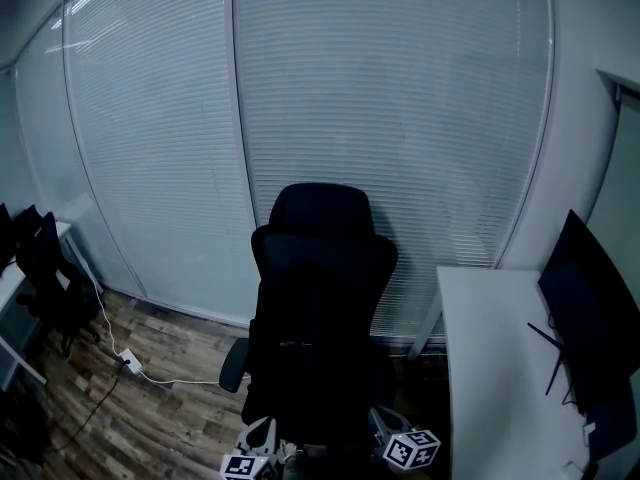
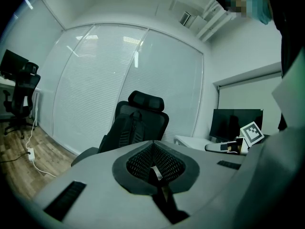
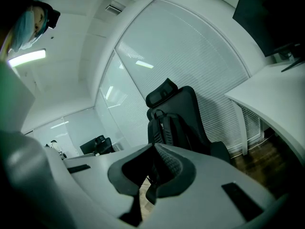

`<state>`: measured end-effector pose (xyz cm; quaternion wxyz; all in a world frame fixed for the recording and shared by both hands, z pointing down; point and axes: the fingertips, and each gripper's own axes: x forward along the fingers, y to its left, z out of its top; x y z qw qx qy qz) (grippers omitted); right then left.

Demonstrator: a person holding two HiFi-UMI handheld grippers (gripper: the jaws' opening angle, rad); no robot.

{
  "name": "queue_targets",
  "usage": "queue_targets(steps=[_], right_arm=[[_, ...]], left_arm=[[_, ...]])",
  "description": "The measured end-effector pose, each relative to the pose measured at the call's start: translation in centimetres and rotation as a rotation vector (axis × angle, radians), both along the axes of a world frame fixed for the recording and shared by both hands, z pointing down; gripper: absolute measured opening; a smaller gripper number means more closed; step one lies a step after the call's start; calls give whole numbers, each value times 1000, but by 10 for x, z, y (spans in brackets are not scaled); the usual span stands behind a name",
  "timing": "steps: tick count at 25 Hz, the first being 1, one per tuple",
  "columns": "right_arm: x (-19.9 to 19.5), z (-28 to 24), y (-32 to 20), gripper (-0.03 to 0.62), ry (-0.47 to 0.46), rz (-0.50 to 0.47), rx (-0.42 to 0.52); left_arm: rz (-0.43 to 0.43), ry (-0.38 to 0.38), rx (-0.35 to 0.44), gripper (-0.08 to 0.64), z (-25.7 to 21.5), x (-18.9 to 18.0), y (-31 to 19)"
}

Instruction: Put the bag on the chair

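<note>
**Backpack on chair, both claws empty**

The black fabric backpack stood upright on the seat of the black high-backed office chair, leaning against its backrest. In front of the chair, the left claw and the right claw were each pressed together, pinching nothing.

the room is dim with a cold blue-green cast, and the black chair reads as a nearly featureless silhouette against the paler blinds on the far wall. a ceiling strip light glows at the upper left of the right gripper view, and soft streaks of lamp glare lie on the glass. both gripper views bend strongly at the edges, with dark corners and soft, unfocused near surfaces.
</note>
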<state>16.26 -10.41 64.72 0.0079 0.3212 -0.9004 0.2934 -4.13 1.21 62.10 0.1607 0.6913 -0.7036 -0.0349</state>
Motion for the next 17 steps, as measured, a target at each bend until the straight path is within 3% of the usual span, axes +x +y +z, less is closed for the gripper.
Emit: queue_targets(steps=[17], right_arm=[[-6, 0, -3, 44, -4, -13, 3]], left_arm=[[-9, -8, -3, 18, 1, -3, 1]])
